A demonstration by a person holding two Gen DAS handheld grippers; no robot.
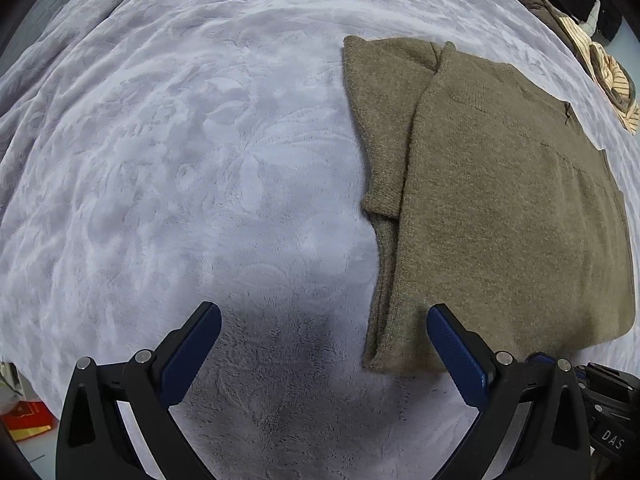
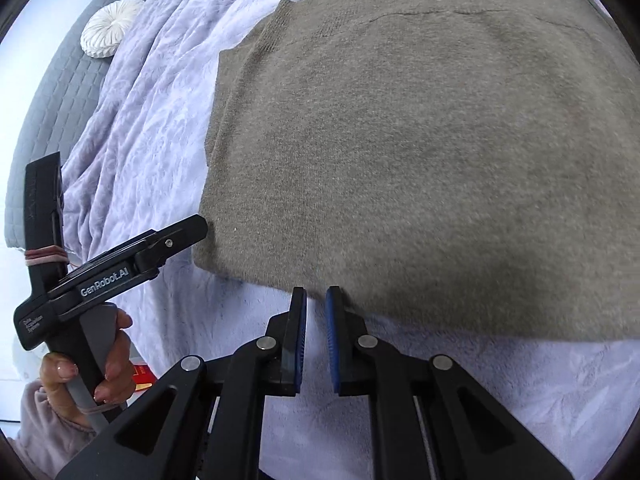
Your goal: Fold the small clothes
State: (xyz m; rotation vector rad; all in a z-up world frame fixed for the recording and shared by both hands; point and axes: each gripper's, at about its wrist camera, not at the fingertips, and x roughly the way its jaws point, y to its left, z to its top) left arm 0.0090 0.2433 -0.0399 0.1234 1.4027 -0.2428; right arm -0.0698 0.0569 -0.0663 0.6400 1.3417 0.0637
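My left tongs [image 1: 324,344] are spread wide and pointing straight down over the lilac blanket [image 1: 180,160], with nothing between the jaws; the right-hand jaw hangs just over the near corner of the sweater [image 1: 500,200]. My right tongs [image 2: 316,336] are pressed nearly together with only a thin gap showing and nothing visibly caught in it, their tips right at the sweater's near edge.

The sweater lies flat on the blanket, already folded in on itself: 1 sleeve panel [image 1: 376,120] sticks out along its side, partly tucked under the body. In the right wrist view it fills most of the frame, hem towards me.

It looks like a soft, fuzzy knit, light but thick, so I expect it to sag and stretch if I lift it by 1 point, and the blanket's pile may drag on it. I would pinch through all layers at the 2 near corners, not just the top layer, and lift both together so the fold carries over evenly. My left hand [image 2: 100,360] grips its handle at the lower left of that view.
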